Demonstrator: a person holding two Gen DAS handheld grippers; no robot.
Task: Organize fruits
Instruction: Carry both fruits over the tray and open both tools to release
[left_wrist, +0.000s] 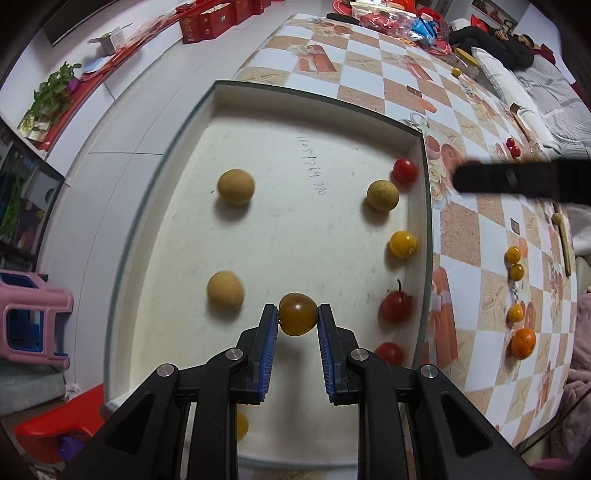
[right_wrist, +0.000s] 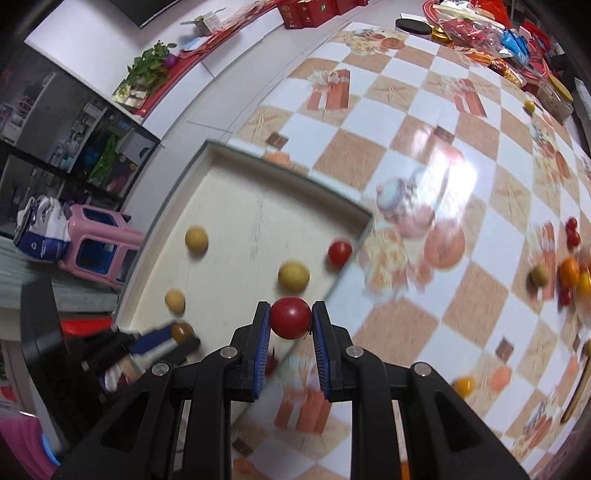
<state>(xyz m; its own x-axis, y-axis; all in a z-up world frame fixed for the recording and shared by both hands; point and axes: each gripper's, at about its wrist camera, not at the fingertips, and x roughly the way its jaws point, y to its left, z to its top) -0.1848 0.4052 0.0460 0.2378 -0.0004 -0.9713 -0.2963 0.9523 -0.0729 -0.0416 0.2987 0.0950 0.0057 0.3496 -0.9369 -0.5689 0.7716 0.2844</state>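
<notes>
Left gripper (left_wrist: 297, 314) clamps a brownish tomato (left_wrist: 297, 314) inside the white tray (left_wrist: 423, 221), among loose fruits. Right gripper (right_wrist: 290, 318) clamps a red tomato (right_wrist: 290, 318) at the tray's edge.

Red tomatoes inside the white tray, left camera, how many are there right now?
3, all along the tray's right wall: one at the far corner, one with a stem halfway down, one nearest the left gripper. More may be hidden behind the gripper.
</notes>
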